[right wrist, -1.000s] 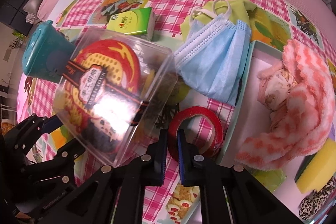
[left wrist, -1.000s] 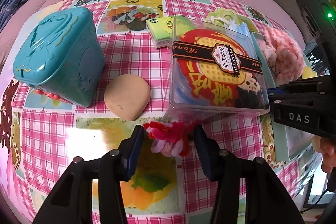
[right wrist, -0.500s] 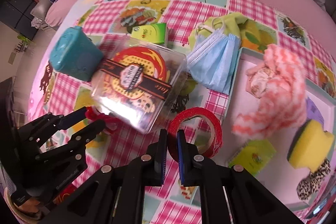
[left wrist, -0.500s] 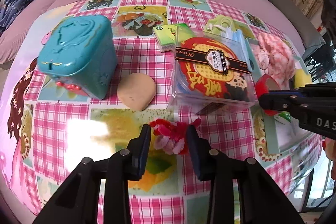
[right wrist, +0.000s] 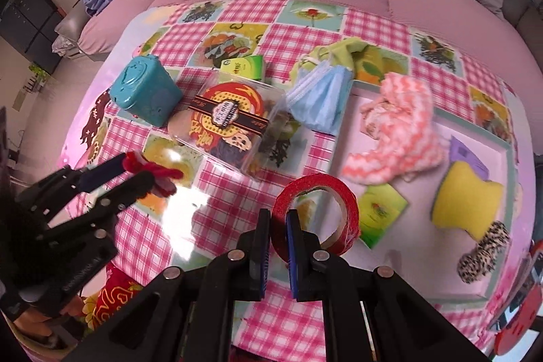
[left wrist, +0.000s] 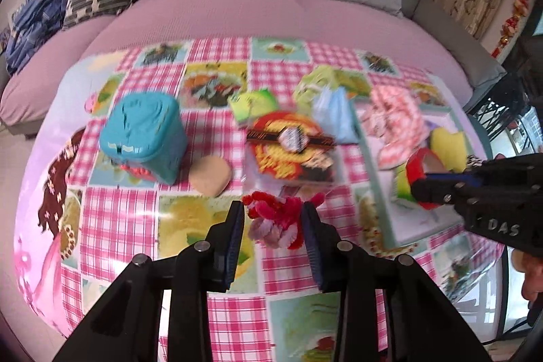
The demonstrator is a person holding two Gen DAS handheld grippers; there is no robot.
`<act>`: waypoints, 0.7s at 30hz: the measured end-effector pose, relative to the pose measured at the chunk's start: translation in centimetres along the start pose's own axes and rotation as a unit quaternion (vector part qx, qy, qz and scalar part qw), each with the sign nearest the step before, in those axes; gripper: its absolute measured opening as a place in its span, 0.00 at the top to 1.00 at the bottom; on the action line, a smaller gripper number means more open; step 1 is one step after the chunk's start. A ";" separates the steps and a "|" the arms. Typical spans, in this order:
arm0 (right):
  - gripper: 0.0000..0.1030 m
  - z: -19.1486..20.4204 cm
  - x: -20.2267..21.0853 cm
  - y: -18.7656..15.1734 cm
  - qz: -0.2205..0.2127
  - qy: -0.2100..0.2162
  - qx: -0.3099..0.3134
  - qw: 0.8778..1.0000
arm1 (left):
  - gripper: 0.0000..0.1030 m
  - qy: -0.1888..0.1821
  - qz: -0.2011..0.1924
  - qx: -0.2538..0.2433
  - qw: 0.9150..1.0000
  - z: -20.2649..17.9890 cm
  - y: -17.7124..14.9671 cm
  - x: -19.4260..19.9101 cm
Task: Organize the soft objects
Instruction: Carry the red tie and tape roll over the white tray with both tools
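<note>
The left gripper (left wrist: 273, 219) lifts a red-and-pink fuzzy bundle (left wrist: 276, 219) off the surface (left wrist: 118, 216), jaws pinching it for carrying. The right gripper (right wrist: 278, 226) pinches the red tape roll (right wrist: 317, 212) by its wall above the tray (right wrist: 502, 145), seemingly bound there.

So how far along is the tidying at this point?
Partly done. Already in the tray: pink fuzzy cloth, yellow sponge, leopard scrunchie. In hand: the right gripper holds the red tape roll at the tray's edge; the left gripper holds a red-pink pipe-cleaner flower. Still on the tablecloth: blue face mask, tan puff.
</note>
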State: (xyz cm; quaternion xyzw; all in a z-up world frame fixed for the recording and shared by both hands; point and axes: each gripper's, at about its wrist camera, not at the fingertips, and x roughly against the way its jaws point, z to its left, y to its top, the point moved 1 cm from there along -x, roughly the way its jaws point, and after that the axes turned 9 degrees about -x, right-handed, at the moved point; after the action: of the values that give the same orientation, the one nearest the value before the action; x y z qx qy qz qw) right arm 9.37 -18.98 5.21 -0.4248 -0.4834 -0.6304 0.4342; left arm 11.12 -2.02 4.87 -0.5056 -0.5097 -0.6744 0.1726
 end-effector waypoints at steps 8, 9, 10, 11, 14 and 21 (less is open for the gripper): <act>0.90 -3.4 2.1 -1.3 -0.007 -0.012 -0.026 1.000 | 0.65 -0.016 -0.035 -0.022 0.999 -3.6 2.0 2.6; 0.90 -3.9 2.3 -1.4 -0.007 -0.013 -0.029 0.999 | 0.65 -0.019 -0.038 -0.028 0.999 -4.3 2.3 2.8; 0.90 -4.6 2.4 -1.7 -0.007 -0.015 -0.033 0.999 | 0.65 -0.023 -0.041 -0.033 0.998 -5.0 2.5 2.8; 0.90 -5.0 2.5 -1.9 -0.007 -0.017 -0.037 0.999 | 0.65 -0.028 -0.042 -0.037 0.998 -5.6 2.6 2.8; 0.90 -6.9 2.8 -2.5 -0.004 -0.022 -0.050 0.999 | 0.65 -0.040 -0.043 -0.049 0.997 -7.7 3.1 2.5; 0.90 -11.3 2.8 -3.7 0.003 -0.032 -0.084 0.996 | 0.65 -0.061 -0.039 -0.077 0.994 -11.8 3.7 0.8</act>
State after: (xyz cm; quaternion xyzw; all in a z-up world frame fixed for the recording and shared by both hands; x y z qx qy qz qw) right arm 3.75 -29.82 5.08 -0.4814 -0.4410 -0.6537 0.3827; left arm 7.57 -13.47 7.82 -0.5373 -0.4847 -0.6861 0.0753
